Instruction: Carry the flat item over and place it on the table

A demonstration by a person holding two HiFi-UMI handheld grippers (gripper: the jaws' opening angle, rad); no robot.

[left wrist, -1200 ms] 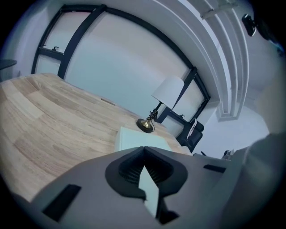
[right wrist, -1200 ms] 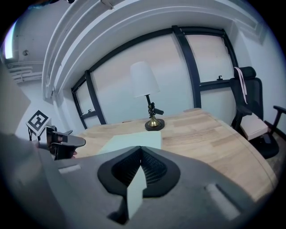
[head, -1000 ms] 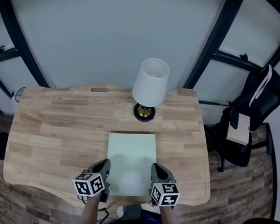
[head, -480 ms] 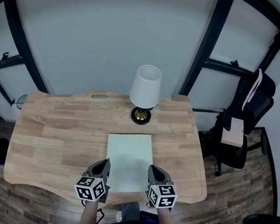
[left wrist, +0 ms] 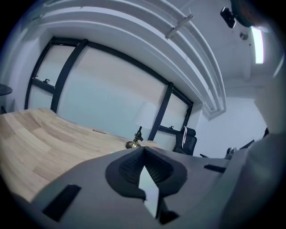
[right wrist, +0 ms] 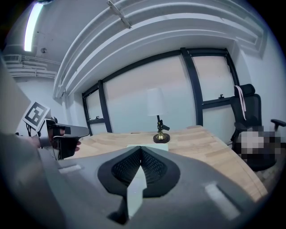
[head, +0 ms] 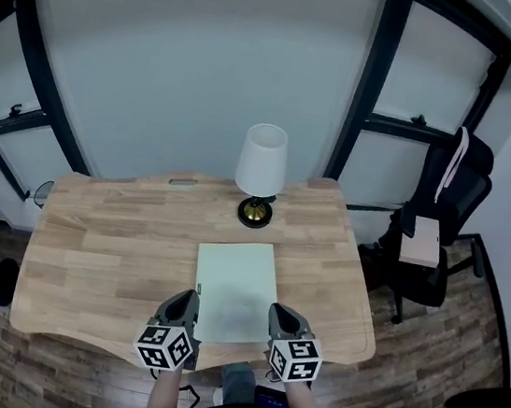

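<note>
Raised a bit versus a second ago, so less table (head: 98, 252) in both gripper views. Still clamped shut on the near edge of the pale green sheet (head: 236, 276), left gripper (head: 191, 299) on the left corner, right gripper (head: 275, 311) on the right. Stretched out ahead of the jaws over the wood, pointing toward the lamp (head: 259, 175).

A table lamp with white shade and brass-gold foot (head: 262, 160) sits amid the light blond, plank-grained wooden worktop (head: 99, 242), and the flat rectangular sheet (head: 235, 280) in front of the lamp is pale mint green. Nearer than the lamp, the grey left claw (head: 190, 297) and grey right claw (head: 277, 311) bear cubes patterned in black-and-white squares. Right of the lamp, the office chair (head: 469, 195) is black over darker brown floor planks (head: 472, 342).
</note>
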